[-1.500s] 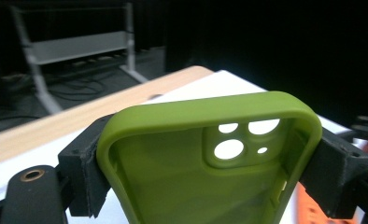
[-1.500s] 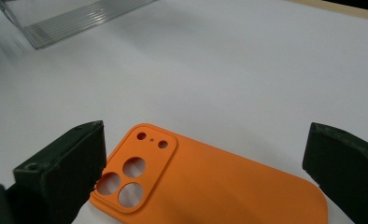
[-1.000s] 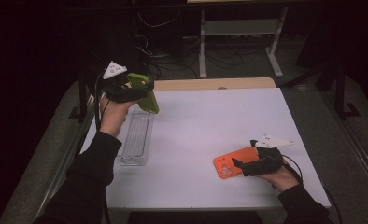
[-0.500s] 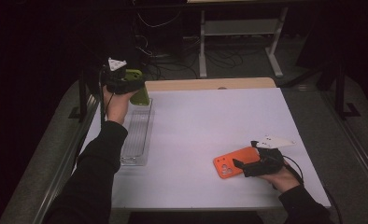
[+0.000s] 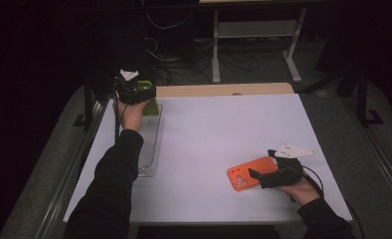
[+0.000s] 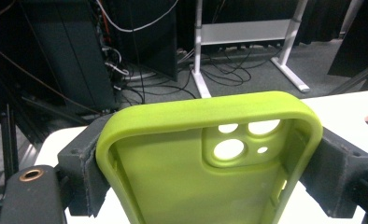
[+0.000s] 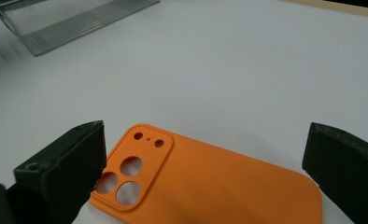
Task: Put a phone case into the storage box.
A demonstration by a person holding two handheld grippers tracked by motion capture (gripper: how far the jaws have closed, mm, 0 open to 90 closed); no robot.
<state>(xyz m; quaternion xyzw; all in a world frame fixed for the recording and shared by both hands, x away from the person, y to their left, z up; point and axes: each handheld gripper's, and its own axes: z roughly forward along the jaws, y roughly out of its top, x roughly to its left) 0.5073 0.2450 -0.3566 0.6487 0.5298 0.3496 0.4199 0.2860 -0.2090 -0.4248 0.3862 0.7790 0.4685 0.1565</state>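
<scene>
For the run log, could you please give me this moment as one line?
left gripper: shut on green case, over clear tray | right gripper: open, astride orange case on table

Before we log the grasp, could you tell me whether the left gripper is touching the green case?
Touching. In the left gripper view the left gripper presses both side edges of the green case.

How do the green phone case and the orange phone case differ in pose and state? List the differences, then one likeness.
The green phone case is clamped in the left gripper above the clear tray; the orange phone case lies flat on the white table between the right gripper's open jaws. Green shows its hollow inside, orange its back. Both have camera cutouts.
</scene>
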